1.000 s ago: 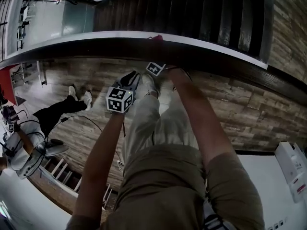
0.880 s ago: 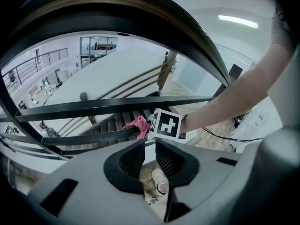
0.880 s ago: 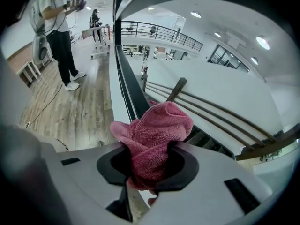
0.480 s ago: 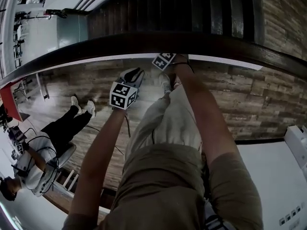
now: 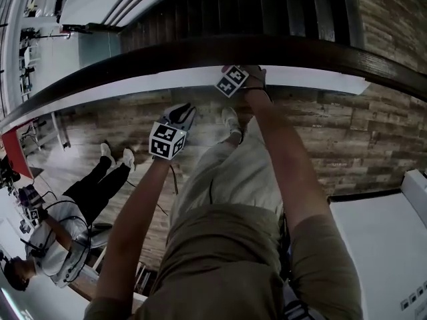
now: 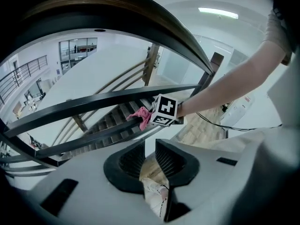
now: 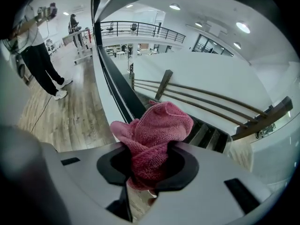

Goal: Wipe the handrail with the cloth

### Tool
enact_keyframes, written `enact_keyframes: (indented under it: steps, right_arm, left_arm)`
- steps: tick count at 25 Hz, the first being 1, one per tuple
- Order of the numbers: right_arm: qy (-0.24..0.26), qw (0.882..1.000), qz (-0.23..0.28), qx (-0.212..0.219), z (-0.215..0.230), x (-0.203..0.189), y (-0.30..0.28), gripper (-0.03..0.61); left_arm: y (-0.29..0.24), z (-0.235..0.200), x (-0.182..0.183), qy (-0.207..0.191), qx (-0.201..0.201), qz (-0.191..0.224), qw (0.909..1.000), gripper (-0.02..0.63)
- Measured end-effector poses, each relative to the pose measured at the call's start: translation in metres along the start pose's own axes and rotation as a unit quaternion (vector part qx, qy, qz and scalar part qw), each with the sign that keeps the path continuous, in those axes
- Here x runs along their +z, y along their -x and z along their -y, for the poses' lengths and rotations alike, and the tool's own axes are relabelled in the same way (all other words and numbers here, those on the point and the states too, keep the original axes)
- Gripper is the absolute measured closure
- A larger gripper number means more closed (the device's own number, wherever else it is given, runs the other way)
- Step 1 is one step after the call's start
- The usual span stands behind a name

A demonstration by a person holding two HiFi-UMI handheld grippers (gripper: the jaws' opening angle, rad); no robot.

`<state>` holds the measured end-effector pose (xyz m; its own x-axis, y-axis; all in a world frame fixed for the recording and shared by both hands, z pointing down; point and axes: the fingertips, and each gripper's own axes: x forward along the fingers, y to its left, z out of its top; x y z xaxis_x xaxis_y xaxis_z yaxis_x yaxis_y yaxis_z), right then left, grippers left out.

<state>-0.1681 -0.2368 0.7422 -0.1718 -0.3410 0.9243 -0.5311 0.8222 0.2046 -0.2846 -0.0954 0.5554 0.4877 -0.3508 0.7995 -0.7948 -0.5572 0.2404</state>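
**Pink cloth gripped at the handrail by the right gripper**

A wooden floor [image 5: 360, 132] fills most of the head view. The dark curved handrail [image 5: 320, 51] crosses its top, with a staircase [image 5: 267, 5] beyond. A second person [image 5: 93, 189] is at lower left. The left gripper [image 6: 150, 156] hangs over the floor, short of the rail, its jaws slightly parted with nothing between them. The right gripper [image 7: 149, 168] is at the rail, its jaws clenched on a bunched pink cloth [image 7: 157, 125], which lies against the handrail.
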Motion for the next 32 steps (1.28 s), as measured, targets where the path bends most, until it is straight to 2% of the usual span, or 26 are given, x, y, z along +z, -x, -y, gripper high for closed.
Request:
enact_keyframes:
  steps: [3,5,9,12,15,19,22,25,28,32]
  right_arm:
    - [0.008,1.0,0.008,-0.007,0.007,-0.007,0.0,0.459]
    - [-0.01,1.0,0.007,-0.005,0.014,-0.016,0.002,0.459]
    - [-0.027,0.999,-0.032,-0.021,0.051,-0.065,0.011,0.459]
    - [-0.003,0.999,-0.026,-0.032,0.074,-0.096,0.021,0.457]
    - [0.04,0.999,0.0,-0.033,0.077,-0.106,0.021,0.459]
    - [0.07,0.996,0.03,-0.041,0.087,-0.127,0.026,0.457]
    - [0.097,0.993,0.052,-0.046,0.098,-0.143,0.025,0.457]
    - [0.092,0.994,0.041,-0.029,0.09,-0.149,0.026,0.457]
    - [0.097,0.994,0.032,-0.026,0.096,-0.143,0.02,0.457]
    - [0.129,0.991,0.039,-0.022,0.083,-0.154,0.007,0.457]
  left_arm:
    - [-0.009,0.013,-0.003,-0.005,-0.003,-0.006,1.0,0.541]
    - [-0.018,0.02,0.001,-0.007,0.0,-0.009,0.9999,0.541]
    - [-0.05,0.042,0.027,-0.001,0.01,-0.005,0.9999,0.541]
    - [-0.079,0.063,0.049,-0.013,0.016,0.002,0.9998,0.549]
    - [-0.106,0.071,0.069,-0.018,0.034,0.02,0.9991,0.583]
    - [-0.143,0.086,0.083,-0.016,0.064,0.037,0.9971,0.595]
    - [-0.177,0.101,0.092,-0.045,0.067,0.034,0.9961,0.595]
    - [-0.203,0.111,0.087,-0.077,0.074,0.031,0.9938,0.595]
    - [-0.231,0.094,0.088,-0.12,0.094,0.033,0.9877,0.595]
    - [-0.258,0.076,0.074,-0.134,0.116,0.055,0.9827,0.595]
